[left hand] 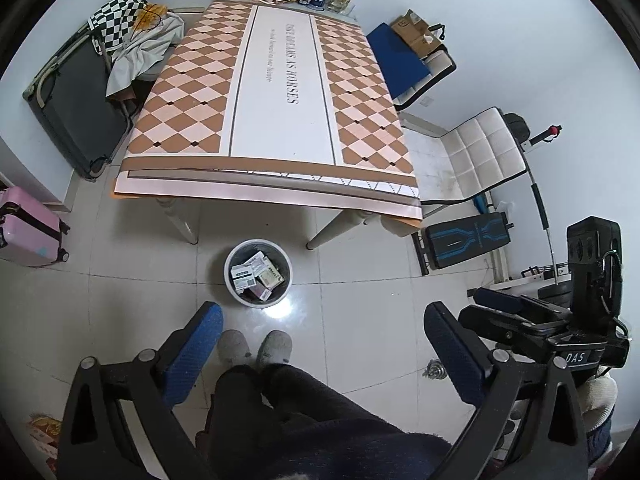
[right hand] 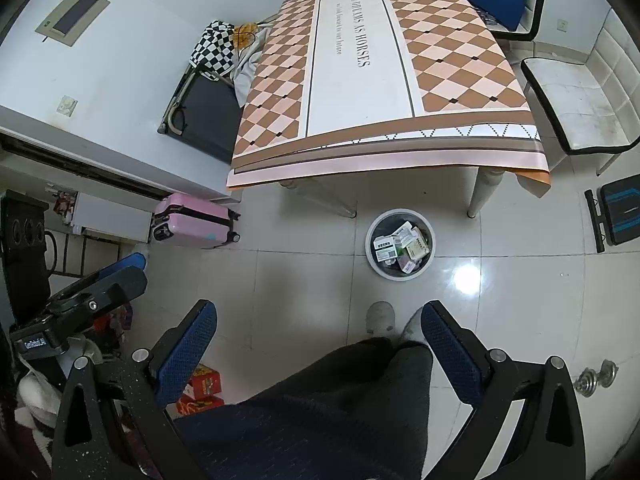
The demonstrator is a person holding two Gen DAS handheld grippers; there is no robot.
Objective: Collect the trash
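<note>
Trash [left hand: 258, 276] is sitting in the round white bin [left hand: 236, 294] on the floor tiles, just in front of the table [left hand: 276, 92] and ahead of your slippers [left hand: 256, 346]; looks like small cardboard boxes piled inside. Your left gripper [left hand: 322, 340] has its fingers spread wide with nothing between them. Same deal with your right gripper [right hand: 318, 338], fingers wide apart, gripping nothing, up above your legs.

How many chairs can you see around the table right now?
2: one white chair at the table's right side near the front, another further back holding a blue item and cardboard boxes. The left side may hide more.
</note>
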